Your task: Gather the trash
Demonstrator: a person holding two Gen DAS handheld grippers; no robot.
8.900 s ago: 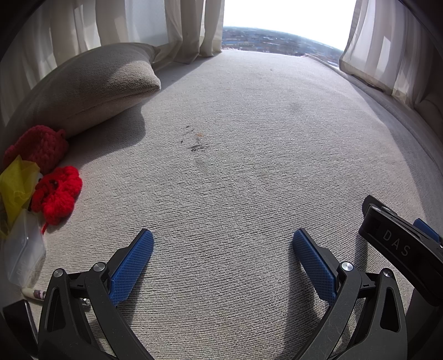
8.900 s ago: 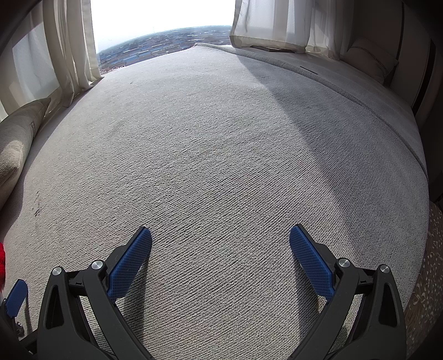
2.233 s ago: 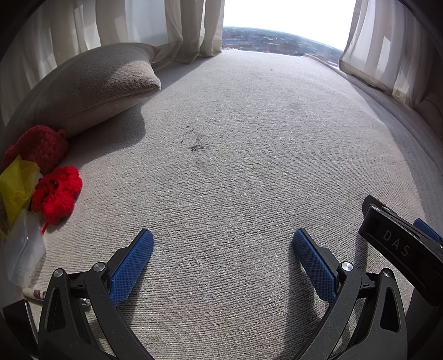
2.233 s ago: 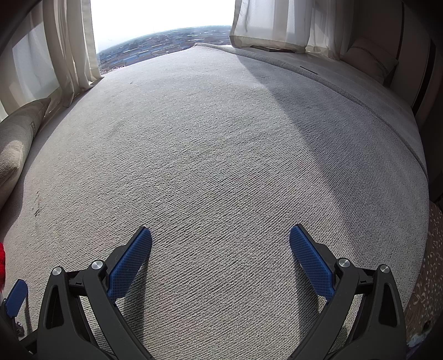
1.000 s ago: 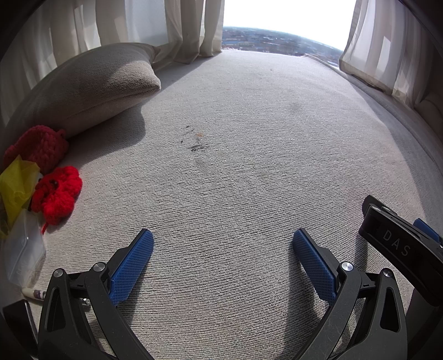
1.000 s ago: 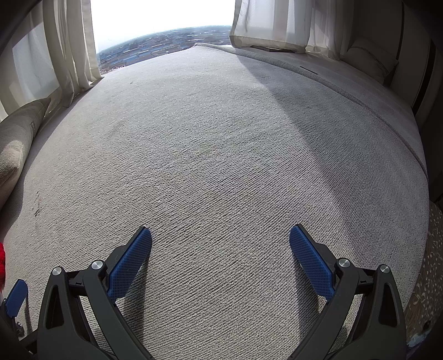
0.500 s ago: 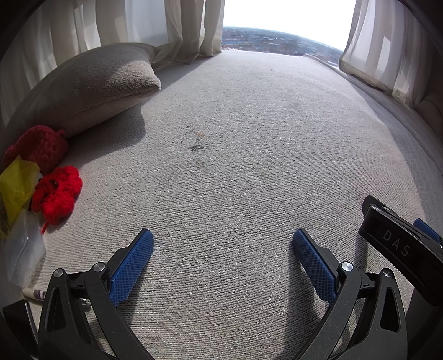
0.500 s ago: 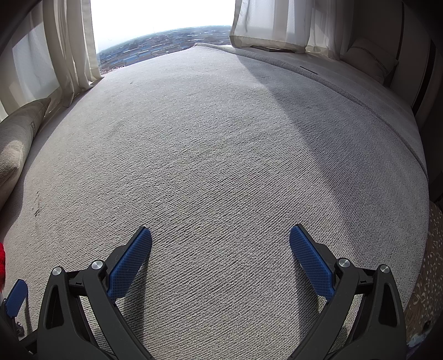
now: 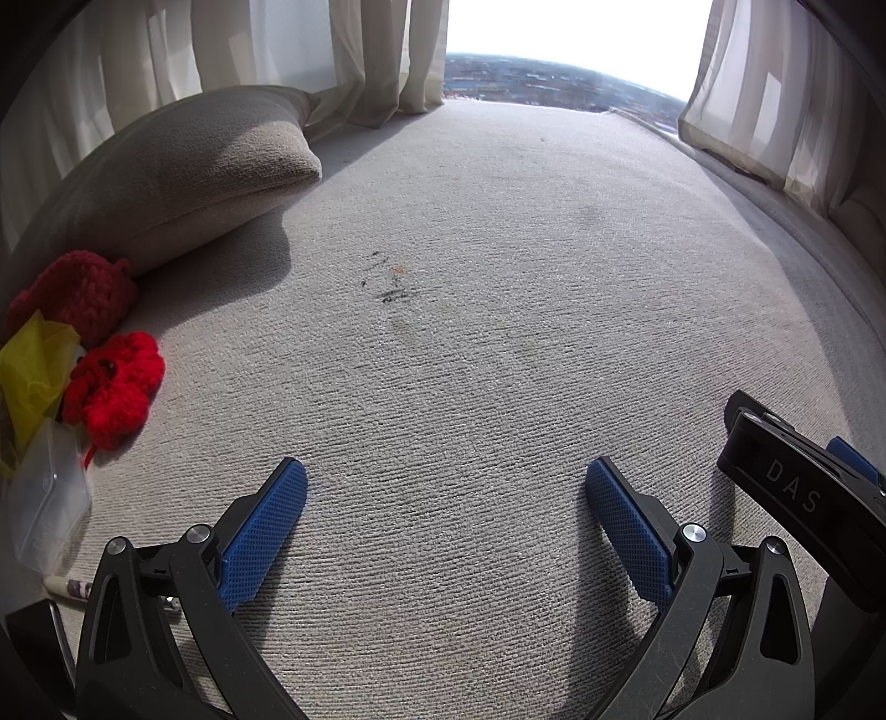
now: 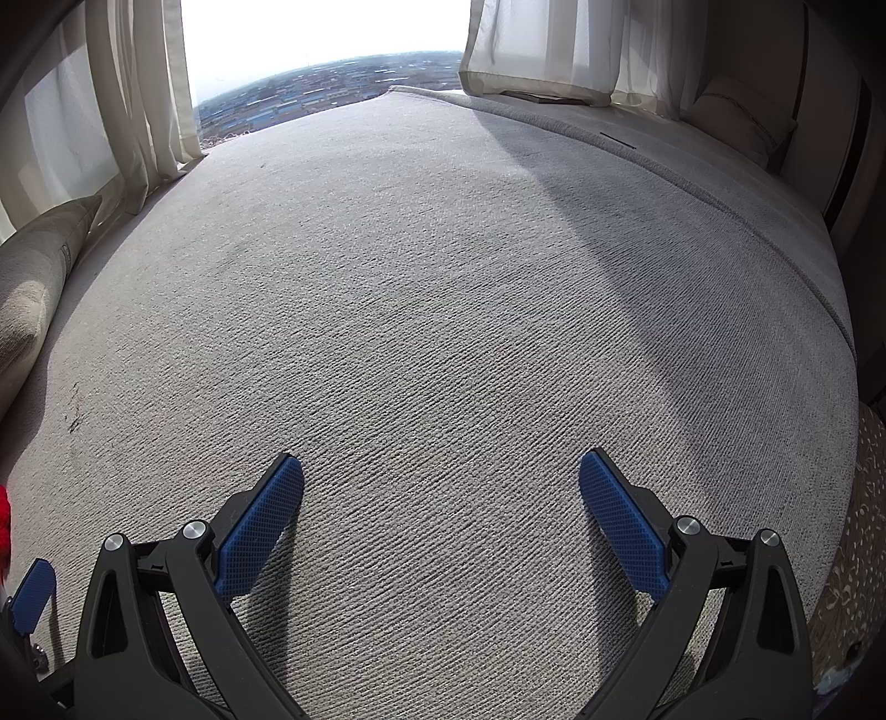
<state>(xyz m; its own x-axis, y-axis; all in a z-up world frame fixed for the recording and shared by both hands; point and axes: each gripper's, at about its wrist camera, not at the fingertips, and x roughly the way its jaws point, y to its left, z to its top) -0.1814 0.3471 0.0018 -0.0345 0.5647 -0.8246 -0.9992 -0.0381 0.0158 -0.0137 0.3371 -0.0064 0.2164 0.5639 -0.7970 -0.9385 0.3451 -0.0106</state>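
The trash sits well off to the left of the left gripper's fingers (image 9: pixel 260 534): a crumpled yellow wrapper (image 9: pixel 30 371) lies against a clear plastic container (image 9: pixel 47 507), which looks empty, though its inside is hard to make out. Just below the container lies a small pale tube-like item (image 9: pixel 66 586), too small to identify. Two red crocheted pieces (image 9: pixel 113 387) rest beside the wrapper, with a beige cushion (image 9: pixel 166 171) beyond them.

The left gripper (image 9: pixel 443 504) has its blue-padded fingers spread wide, holding nothing, low over bare grey carpet (image 9: pixel 470 332). A few dark marks (image 9: pixel 390 293) show on the carpet ahead of the fingers.

The right gripper (image 10: pixel 440 493) likewise stands spread wide and empty over the carpet, its body visible to the right of the left fingers. Cream curtains (image 10: pixel 138 94) frame a bright window (image 10: pixel 326 33) far ahead.
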